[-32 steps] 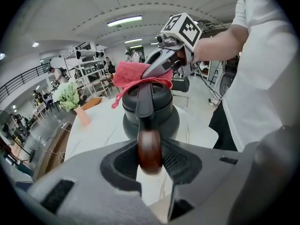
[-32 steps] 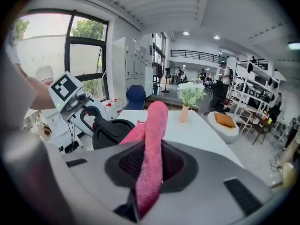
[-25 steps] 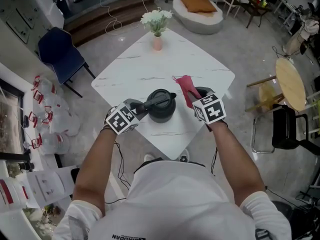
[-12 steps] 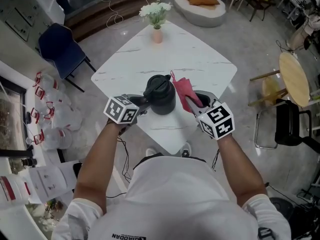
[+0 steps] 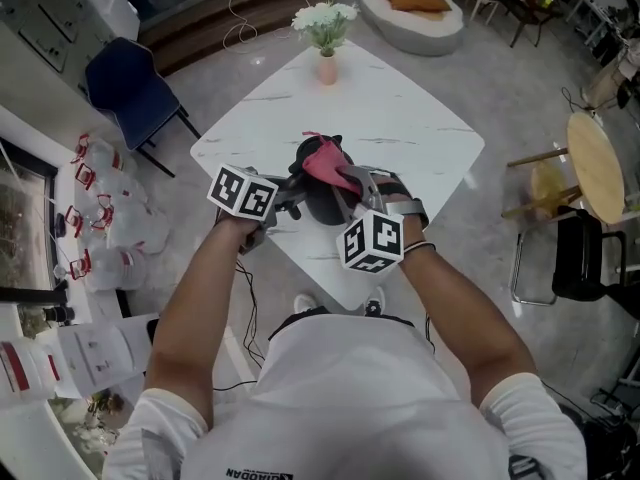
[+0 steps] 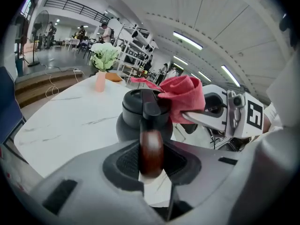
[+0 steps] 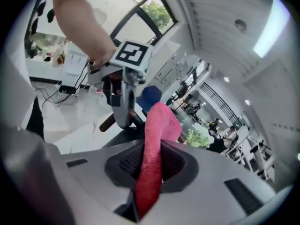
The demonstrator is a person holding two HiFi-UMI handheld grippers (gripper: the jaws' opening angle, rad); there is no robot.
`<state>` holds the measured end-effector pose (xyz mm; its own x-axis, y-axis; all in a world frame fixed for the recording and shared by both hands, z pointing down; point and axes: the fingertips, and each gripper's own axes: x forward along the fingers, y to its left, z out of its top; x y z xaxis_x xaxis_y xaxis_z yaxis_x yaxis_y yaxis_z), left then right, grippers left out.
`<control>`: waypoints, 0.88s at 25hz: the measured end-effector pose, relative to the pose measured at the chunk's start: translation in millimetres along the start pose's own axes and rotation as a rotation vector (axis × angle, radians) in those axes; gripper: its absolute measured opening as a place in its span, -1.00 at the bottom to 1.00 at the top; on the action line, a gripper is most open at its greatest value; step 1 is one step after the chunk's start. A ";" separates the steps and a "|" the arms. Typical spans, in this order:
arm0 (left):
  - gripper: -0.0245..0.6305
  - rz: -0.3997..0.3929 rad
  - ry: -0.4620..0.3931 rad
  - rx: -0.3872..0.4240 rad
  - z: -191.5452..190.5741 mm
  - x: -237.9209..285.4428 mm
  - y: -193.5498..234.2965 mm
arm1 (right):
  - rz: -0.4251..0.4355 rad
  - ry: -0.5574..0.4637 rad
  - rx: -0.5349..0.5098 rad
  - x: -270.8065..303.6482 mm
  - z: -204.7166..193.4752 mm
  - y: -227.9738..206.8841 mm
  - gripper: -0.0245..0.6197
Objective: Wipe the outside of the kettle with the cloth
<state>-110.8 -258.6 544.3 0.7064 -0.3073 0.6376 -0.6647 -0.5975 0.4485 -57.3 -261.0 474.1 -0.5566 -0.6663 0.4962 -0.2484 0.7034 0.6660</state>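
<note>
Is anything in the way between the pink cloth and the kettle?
Nothing visible is. The right gripper holds the cloth right at the kettle top, while the left gripper clamps its handle.

Your left arm and right arm both reach forward, bare below short white sleeves. Your two grippers sit close together out in front. Your left gripper points ahead and down, its jaws pressed on the handle. Your right gripper is tilted over and leans in toward the left one, its jaws pinching the cloth.
</note>
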 end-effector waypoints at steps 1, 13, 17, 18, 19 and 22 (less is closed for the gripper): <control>-0.63 -0.005 -0.001 -0.005 0.2 0.1 0.8 | 0.016 -0.003 -0.056 4.6 3.2 9.1 -0.72; -0.63 -0.035 0.027 0.000 -0.2 -4.8 11.8 | 0.109 -0.056 -0.394 24.3 12.2 59.9 -0.72; -0.63 -0.040 0.022 -0.017 -0.6 -5.0 14.1 | 0.141 -0.078 -0.471 23.3 8.9 72.5 -0.72; -0.63 -0.040 0.019 -0.024 -0.3 -5.2 14.9 | 0.154 -0.078 -0.485 23.5 7.3 77.0 -0.72; -0.63 -0.040 0.014 -0.033 -0.2 -5.5 15.5 | 0.170 -0.075 -0.495 23.7 4.9 82.3 -0.72; -0.63 -0.040 -0.002 -0.058 -1.5 -7.0 15.2 | 0.221 -0.060 -0.506 23.7 -7.4 101.3 -0.73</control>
<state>-126.2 -264.4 547.6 0.7333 -0.2854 0.6172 -0.6488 -0.5654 0.5094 -89.8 -207.4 557.4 -0.5998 -0.4911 0.6317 0.2829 0.6083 0.7416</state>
